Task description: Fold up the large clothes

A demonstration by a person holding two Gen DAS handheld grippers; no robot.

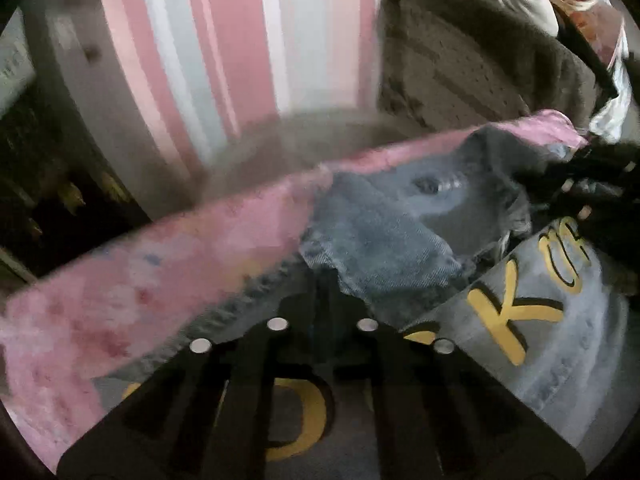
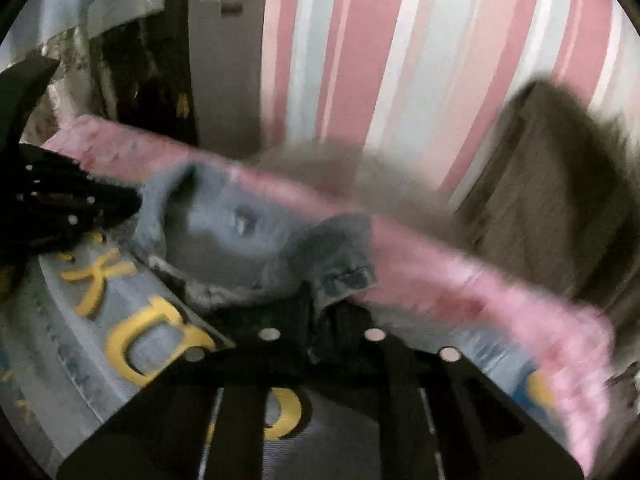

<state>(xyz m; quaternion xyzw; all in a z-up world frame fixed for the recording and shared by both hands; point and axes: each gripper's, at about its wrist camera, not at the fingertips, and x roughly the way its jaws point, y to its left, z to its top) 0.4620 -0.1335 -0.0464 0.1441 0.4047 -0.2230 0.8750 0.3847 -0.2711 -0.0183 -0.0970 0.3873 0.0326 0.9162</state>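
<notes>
A large grey-blue denim garment with yellow lettering (image 1: 516,312) is spread over a pink mottled bed cover (image 1: 120,280), its collar bunched at the cover's far edge. The left gripper (image 1: 324,292) is closed on a denim fold beside the collar, and the right gripper (image 2: 320,320) is pinched on a tabbed denim edge (image 2: 348,280). Both views are blurred. Thick denim could be lost from either shallow pinch, and uneven pulling would leave the fold skewed. A pink-and-white striped wall (image 2: 360,60) is seen beyond.
</notes>
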